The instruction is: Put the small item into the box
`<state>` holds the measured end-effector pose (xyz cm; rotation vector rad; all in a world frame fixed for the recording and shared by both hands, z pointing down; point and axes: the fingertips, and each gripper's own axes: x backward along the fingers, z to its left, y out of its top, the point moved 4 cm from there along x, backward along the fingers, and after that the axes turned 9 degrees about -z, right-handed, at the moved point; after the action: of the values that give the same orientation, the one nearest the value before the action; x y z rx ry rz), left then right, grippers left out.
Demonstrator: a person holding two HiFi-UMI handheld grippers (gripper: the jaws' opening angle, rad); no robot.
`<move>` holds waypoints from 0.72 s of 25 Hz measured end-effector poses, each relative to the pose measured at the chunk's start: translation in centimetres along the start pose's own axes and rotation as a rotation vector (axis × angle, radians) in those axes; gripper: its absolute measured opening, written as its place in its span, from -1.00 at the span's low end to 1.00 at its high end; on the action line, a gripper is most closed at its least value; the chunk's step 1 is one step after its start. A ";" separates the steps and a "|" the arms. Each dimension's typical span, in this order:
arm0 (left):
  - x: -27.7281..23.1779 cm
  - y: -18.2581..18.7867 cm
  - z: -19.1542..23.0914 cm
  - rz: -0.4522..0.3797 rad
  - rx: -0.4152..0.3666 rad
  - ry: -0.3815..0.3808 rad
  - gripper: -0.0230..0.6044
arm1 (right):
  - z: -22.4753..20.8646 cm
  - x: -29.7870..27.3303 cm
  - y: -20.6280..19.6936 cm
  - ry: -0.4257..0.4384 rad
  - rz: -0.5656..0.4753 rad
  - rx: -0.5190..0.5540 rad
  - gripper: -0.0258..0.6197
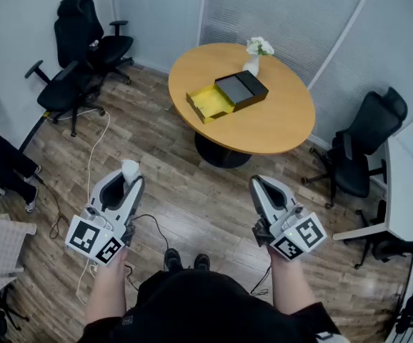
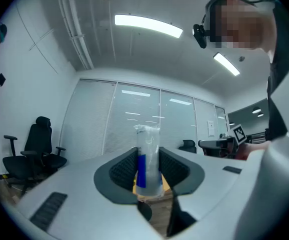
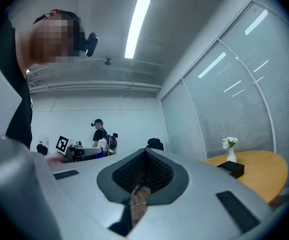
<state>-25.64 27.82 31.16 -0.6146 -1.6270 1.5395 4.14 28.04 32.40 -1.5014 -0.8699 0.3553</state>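
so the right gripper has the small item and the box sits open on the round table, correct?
No, the left gripper has the small item, pinched between its fingers; the left gripper view shows it. The right gripper is shut on nothing. The box does sit open on the round table.
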 end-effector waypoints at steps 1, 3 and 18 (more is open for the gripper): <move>-0.1 -0.2 -0.7 0.004 0.005 -0.006 -0.49 | -0.2 0.6 0.2 -0.002 0.000 0.004 -0.81; -0.2 -0.5 -1.9 0.013 0.008 -0.016 -0.49 | -0.5 1.8 0.5 -0.008 -0.001 0.007 -0.81; -2.1 -1.6 -7.2 0.039 -0.002 -0.028 -0.49 | -2.5 7.3 2.7 0.016 -0.060 -0.007 -0.81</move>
<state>-18.36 30.19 31.82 -0.6319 -1.6468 1.5818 11.52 31.58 32.26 -1.4797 -0.9022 0.2956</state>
